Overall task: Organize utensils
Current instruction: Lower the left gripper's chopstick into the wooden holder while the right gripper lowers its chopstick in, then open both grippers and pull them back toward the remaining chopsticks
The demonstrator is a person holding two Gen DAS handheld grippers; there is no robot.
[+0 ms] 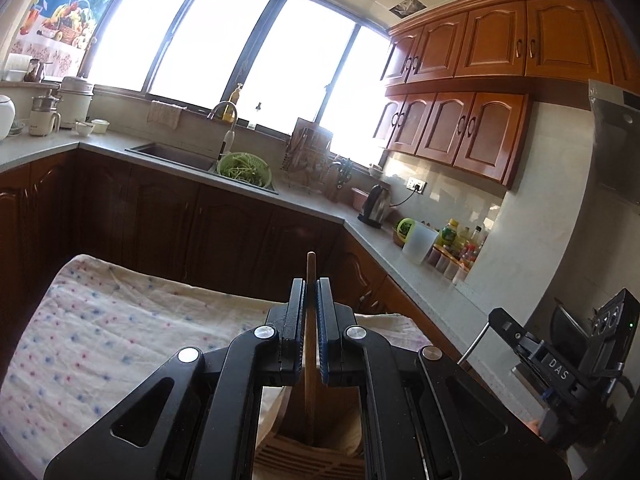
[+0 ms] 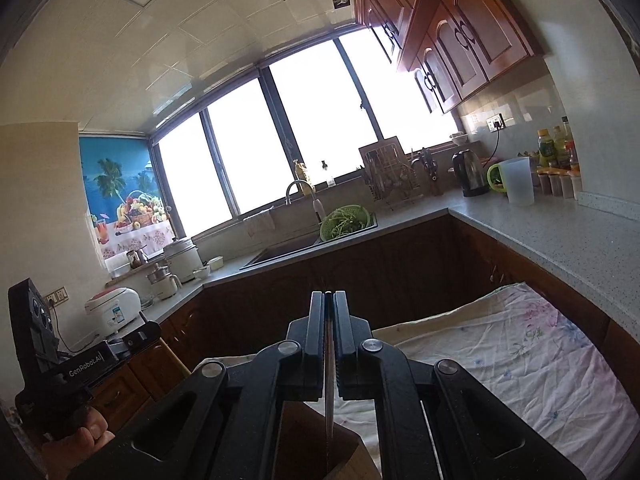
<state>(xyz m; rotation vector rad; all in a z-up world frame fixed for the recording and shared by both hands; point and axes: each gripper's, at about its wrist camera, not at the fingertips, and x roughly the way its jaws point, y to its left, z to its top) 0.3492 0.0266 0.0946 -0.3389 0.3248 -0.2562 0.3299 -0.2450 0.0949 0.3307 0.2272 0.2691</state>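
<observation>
Up close in the left wrist view, the left tongs (image 1: 311, 300) are closed narrowly around a thin wooden utensil handle (image 1: 311, 276), which stands upright between the pads and pokes out above the fingertips. Its lower end drops into a wooden slatted holder (image 1: 304, 456) directly beneath the tongs. The holder sits on a white cloth with small coloured dots (image 1: 120, 328), spread over the bench.

Seen from the right wrist view, the right tongs (image 2: 329, 312) are pinched almost fully together on a slim metal utensil (image 2: 329, 396), edge-on and upright. Its lower end reaches down toward a wooden holder (image 2: 320, 448); whether it touches cannot be told. A pale floral cloth (image 2: 520, 360) covers the bench to the right.

Behind both, a grey kitchen bench (image 2: 560, 240) wraps the room, with a sink, a green colander (image 1: 244, 168) of greens and a kettle (image 2: 472, 174).
</observation>
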